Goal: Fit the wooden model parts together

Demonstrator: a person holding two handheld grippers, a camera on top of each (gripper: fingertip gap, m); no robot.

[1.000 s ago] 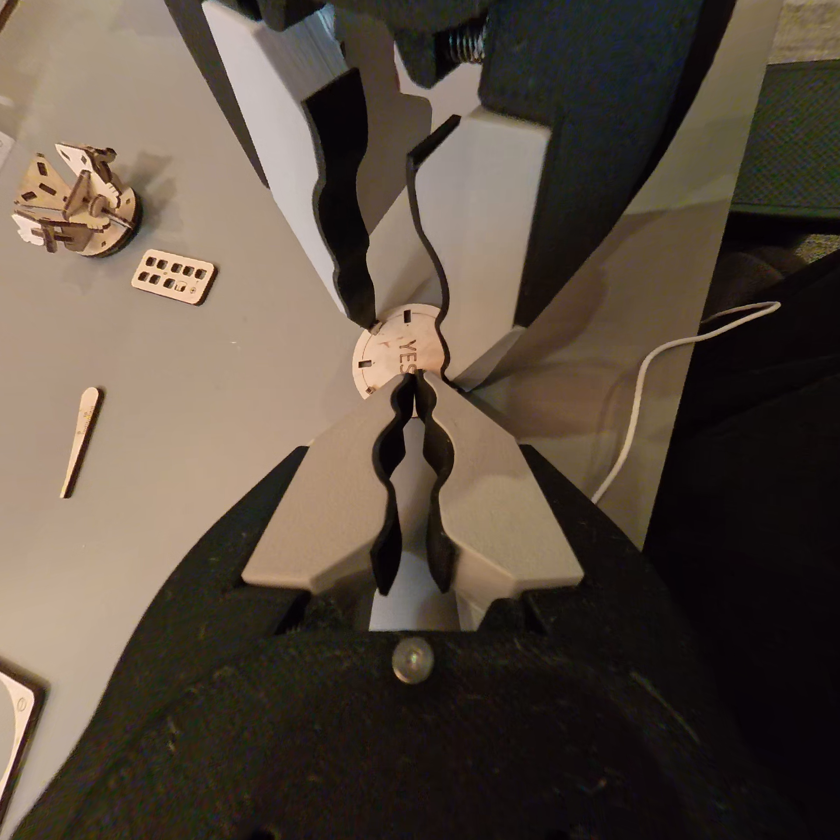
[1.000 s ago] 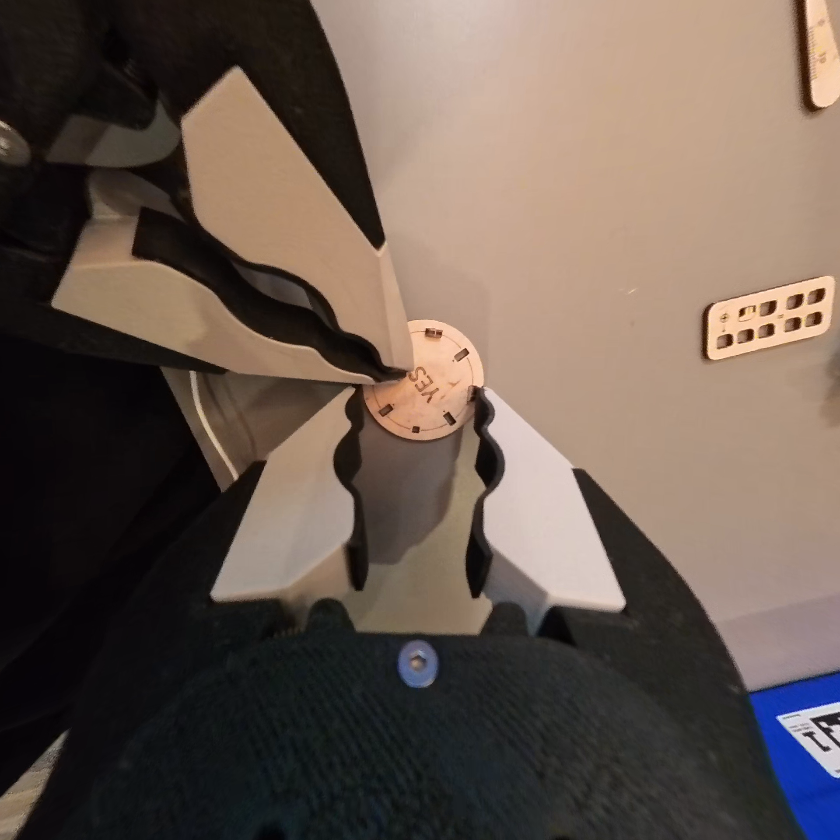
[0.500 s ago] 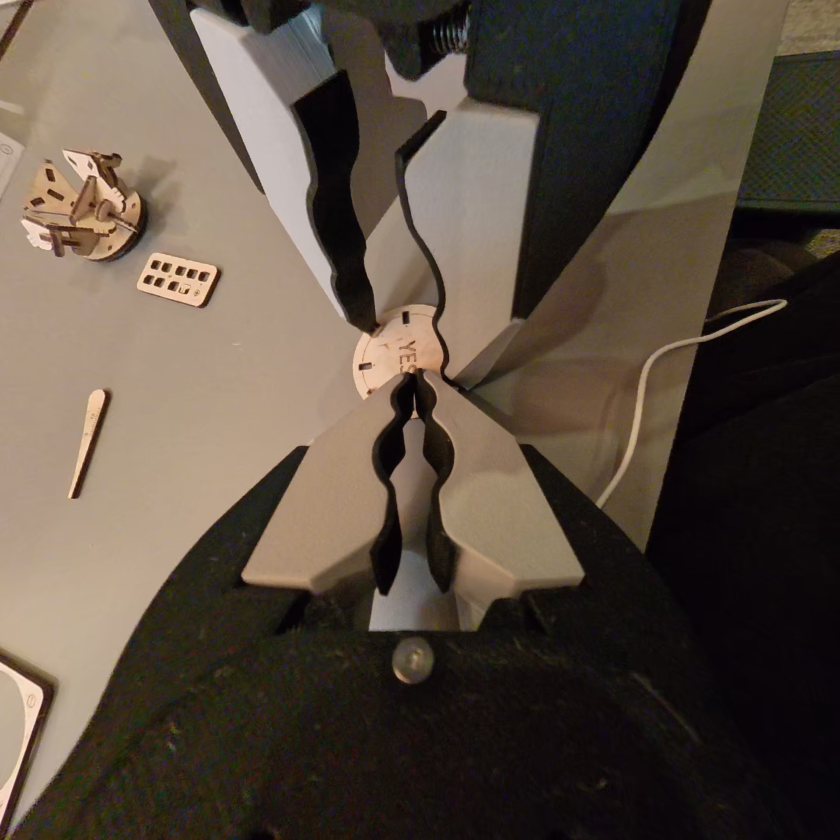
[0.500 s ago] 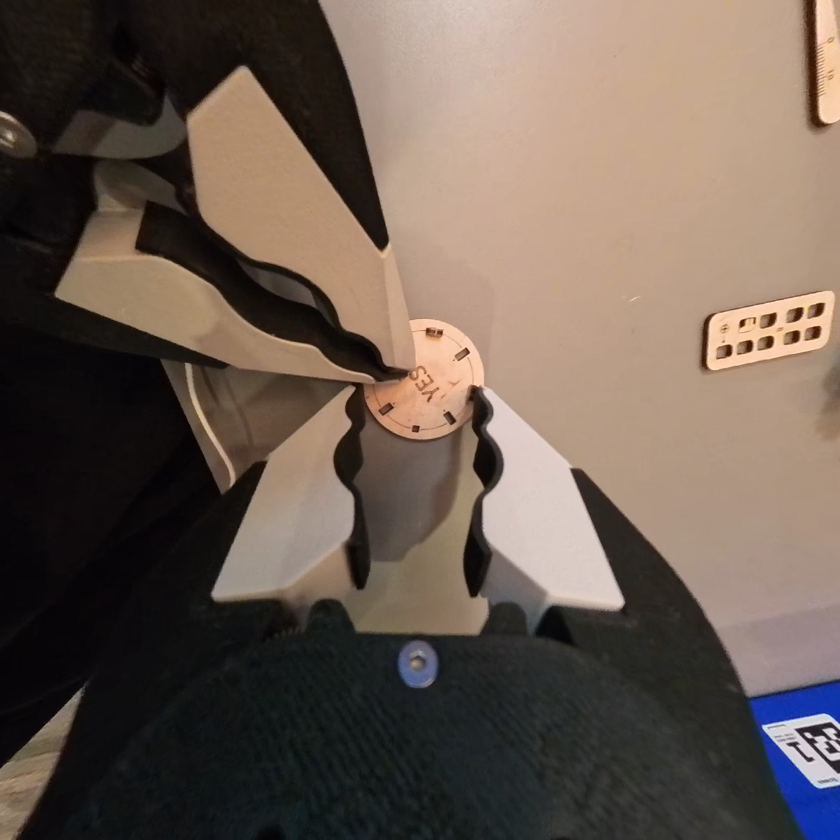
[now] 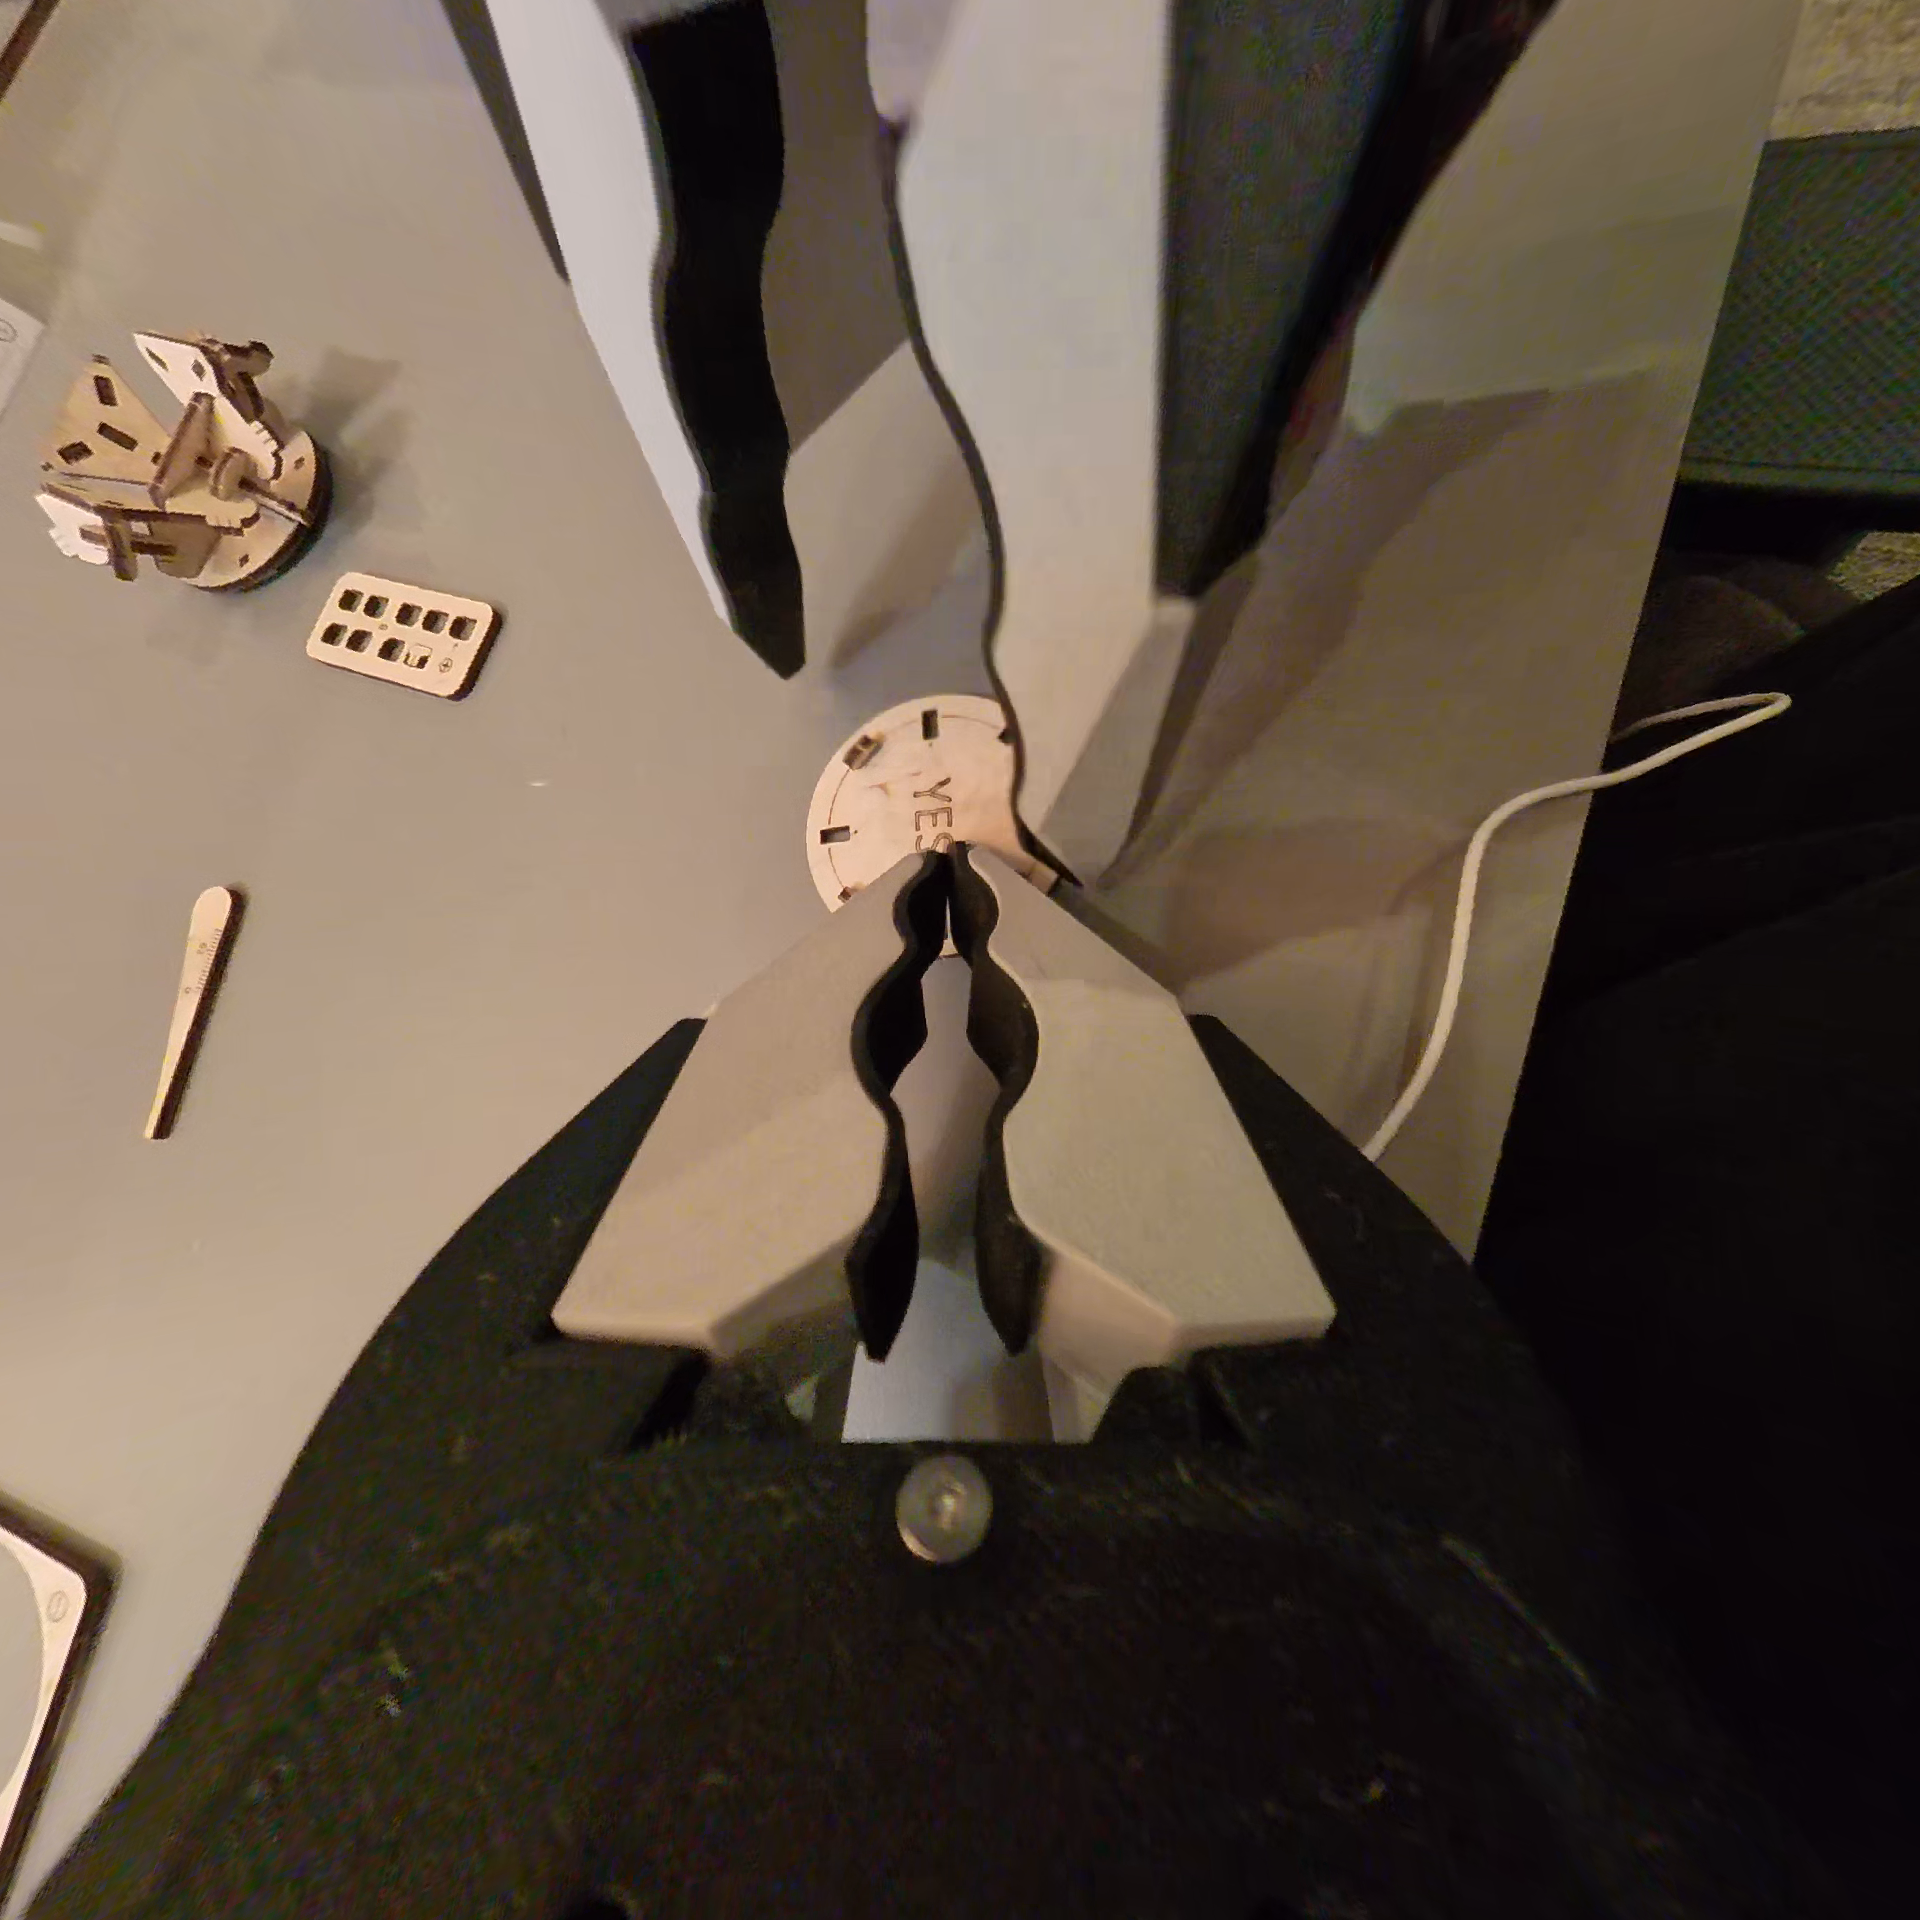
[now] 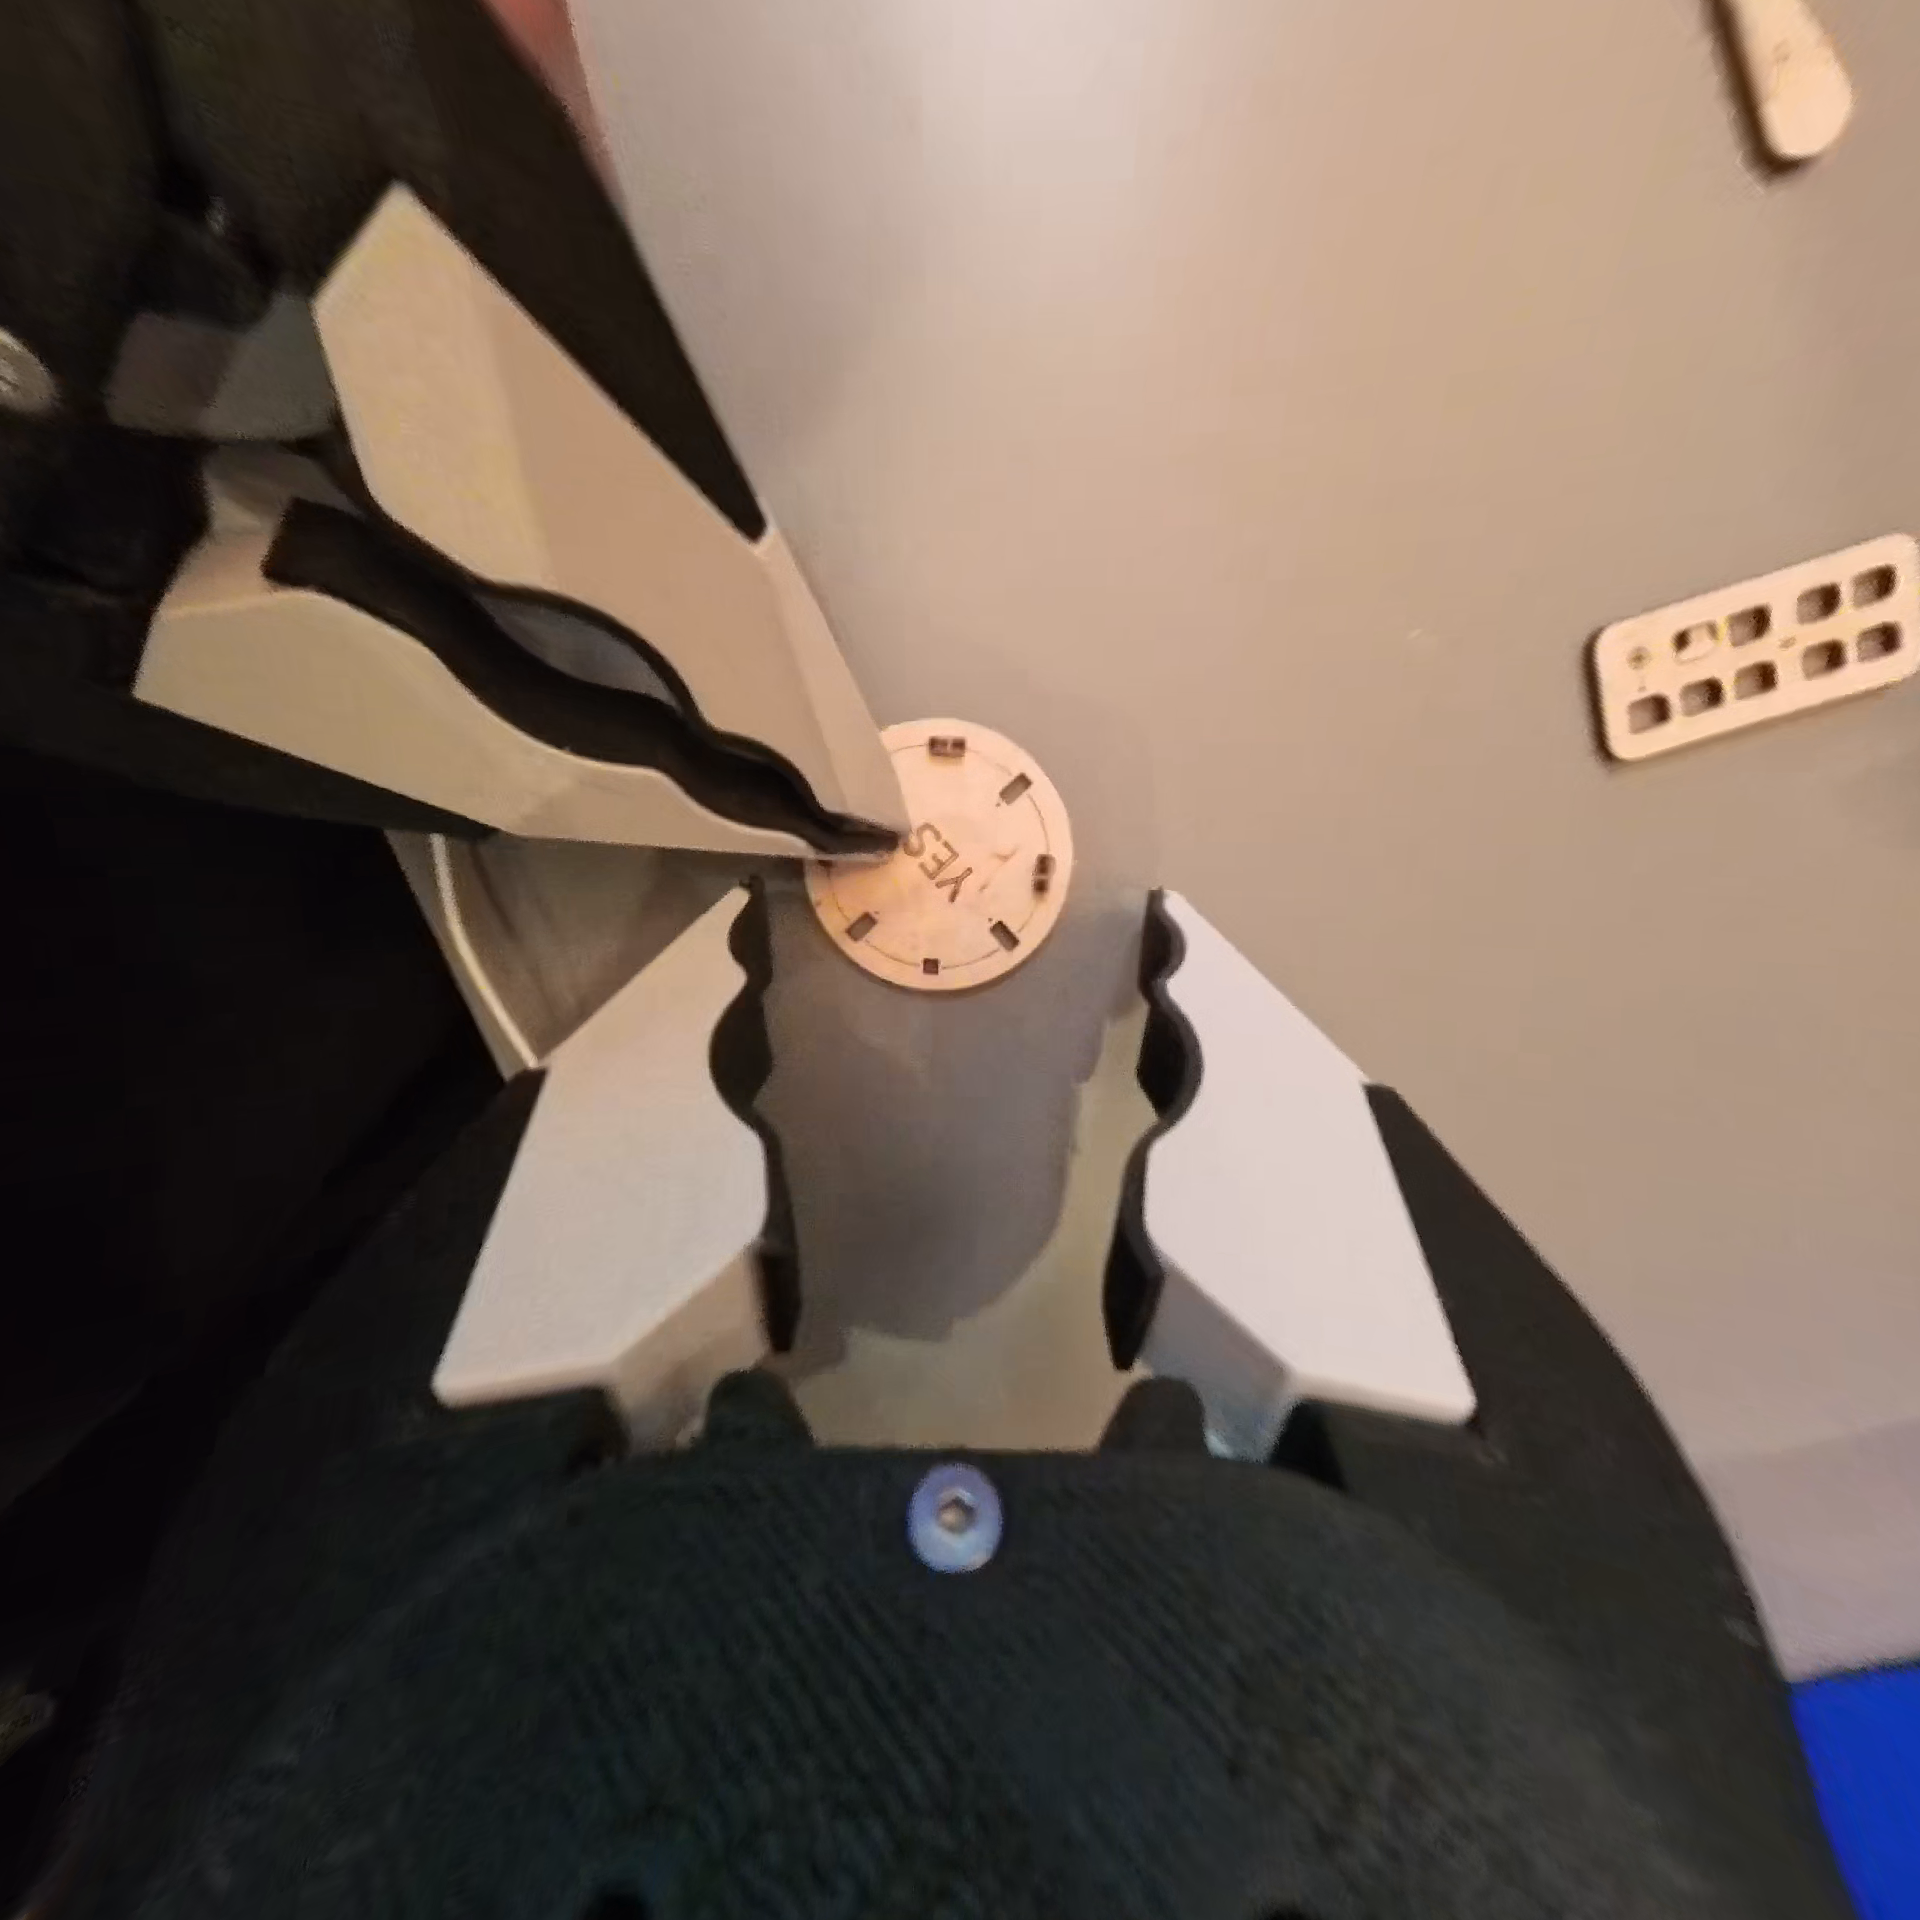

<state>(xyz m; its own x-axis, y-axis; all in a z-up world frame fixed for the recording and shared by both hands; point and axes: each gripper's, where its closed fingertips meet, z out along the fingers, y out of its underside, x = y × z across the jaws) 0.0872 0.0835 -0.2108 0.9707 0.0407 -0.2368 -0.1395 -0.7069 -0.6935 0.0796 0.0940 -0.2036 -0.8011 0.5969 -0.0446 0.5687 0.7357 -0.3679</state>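
A round wooden disc with small slots lies flat on the grey table, near its right edge. My left gripper is shut, with nothing between the pads, and its closed tips rest on the disc's top face. The right wrist view shows the left gripper reaching in from the left onto the disc. My right gripper is open. Its fingers stand wide on either side of the disc with gaps and do not touch it.
A small assembled wooden model, a slotted wooden plate and a tapered wooden stick lie to the left. A white cable hangs off the table's right edge. A blue mat is at the lower right. The grippers are tip to tip, or close to it.
My right gripper was shut across the disc's width. It has now opened and let go. My left gripper stays shut with its tips on the disc.
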